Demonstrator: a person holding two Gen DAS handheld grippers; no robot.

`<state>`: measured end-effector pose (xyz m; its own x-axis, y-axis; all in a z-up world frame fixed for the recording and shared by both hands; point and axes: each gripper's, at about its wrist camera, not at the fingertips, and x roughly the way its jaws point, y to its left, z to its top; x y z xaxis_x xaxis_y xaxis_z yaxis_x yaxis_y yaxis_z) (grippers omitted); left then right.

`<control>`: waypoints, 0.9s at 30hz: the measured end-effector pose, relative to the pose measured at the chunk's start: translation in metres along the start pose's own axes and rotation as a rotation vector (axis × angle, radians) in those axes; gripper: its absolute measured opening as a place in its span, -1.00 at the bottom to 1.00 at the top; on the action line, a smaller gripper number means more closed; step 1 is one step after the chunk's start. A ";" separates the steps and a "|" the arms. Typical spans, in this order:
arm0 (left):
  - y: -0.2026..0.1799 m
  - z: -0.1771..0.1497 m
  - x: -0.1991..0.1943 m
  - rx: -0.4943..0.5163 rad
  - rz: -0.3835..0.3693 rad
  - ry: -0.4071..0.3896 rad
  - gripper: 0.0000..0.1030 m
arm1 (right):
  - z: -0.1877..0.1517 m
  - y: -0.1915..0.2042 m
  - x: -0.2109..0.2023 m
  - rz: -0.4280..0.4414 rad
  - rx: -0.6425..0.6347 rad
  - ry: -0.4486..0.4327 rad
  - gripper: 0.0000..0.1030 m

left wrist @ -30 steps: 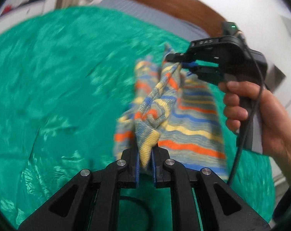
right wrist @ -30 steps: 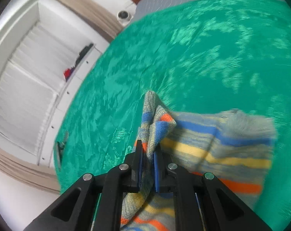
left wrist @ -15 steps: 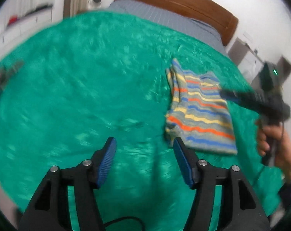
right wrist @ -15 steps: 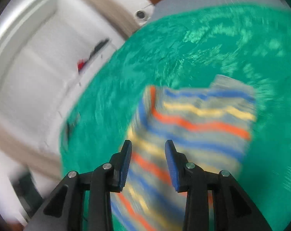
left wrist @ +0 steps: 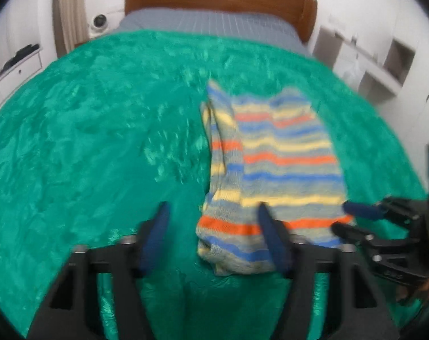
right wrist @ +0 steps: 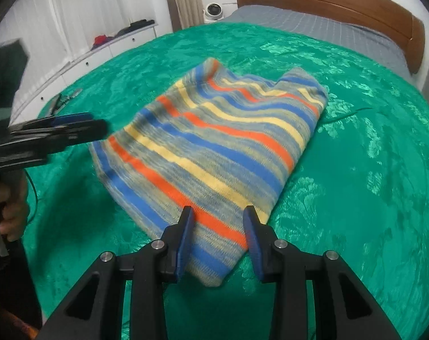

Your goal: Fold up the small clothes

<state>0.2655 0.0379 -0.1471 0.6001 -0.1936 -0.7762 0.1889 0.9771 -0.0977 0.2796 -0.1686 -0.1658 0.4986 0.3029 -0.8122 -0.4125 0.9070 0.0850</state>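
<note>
A striped knit garment (left wrist: pixel 274 167), in blue, yellow, orange and grey, lies folded flat on the green bedspread (left wrist: pixel 101 141). It also shows in the right wrist view (right wrist: pixel 214 144). My left gripper (left wrist: pixel 213 212) is open and empty, hovering over the garment's near left edge. My right gripper (right wrist: pixel 218 215) is open and empty, above the garment's near corner. The right gripper shows at the right edge of the left wrist view (left wrist: pixel 359 221). The left gripper shows at the left of the right wrist view (right wrist: pixel 81 126).
The wooden headboard (right wrist: pixel 327 0) and grey sheet (right wrist: pixel 313 25) are at the far end of the bed. White shelves (left wrist: pixel 384 62) stand to the right, a white cabinet (right wrist: pixel 101 51) to the left. A small white fan (right wrist: pixel 214 11) sits beside the bed.
Both grippers were shut on the garment and held it up. They have let go and pulled back, and the garment now lies folded on the bedspread.
</note>
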 end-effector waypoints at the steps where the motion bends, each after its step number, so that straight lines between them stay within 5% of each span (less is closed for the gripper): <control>1: 0.000 -0.003 0.006 0.001 0.007 0.031 -0.36 | -0.002 -0.001 0.000 -0.004 0.004 0.001 -0.28; 6: 0.013 -0.026 0.009 -0.031 -0.007 0.067 -0.26 | -0.012 -0.008 0.000 0.001 0.044 -0.001 -0.25; 10: 0.017 -0.025 -0.014 0.003 0.020 0.070 0.19 | -0.016 -0.015 -0.007 0.015 0.054 0.028 -0.15; 14: 0.027 0.002 -0.031 -0.029 -0.045 0.016 0.47 | -0.009 -0.029 -0.021 0.022 0.094 0.024 -0.09; 21: 0.014 0.069 0.020 0.013 -0.040 0.022 0.52 | 0.058 -0.054 -0.023 0.012 0.133 -0.065 -0.09; 27: 0.044 0.071 0.076 -0.060 0.049 0.119 0.45 | 0.092 -0.057 0.030 0.057 0.159 -0.008 -0.09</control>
<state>0.3748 0.0603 -0.1667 0.5107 -0.1372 -0.8487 0.1125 0.9894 -0.0923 0.3880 -0.1842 -0.1415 0.4844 0.3568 -0.7988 -0.3143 0.9231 0.2217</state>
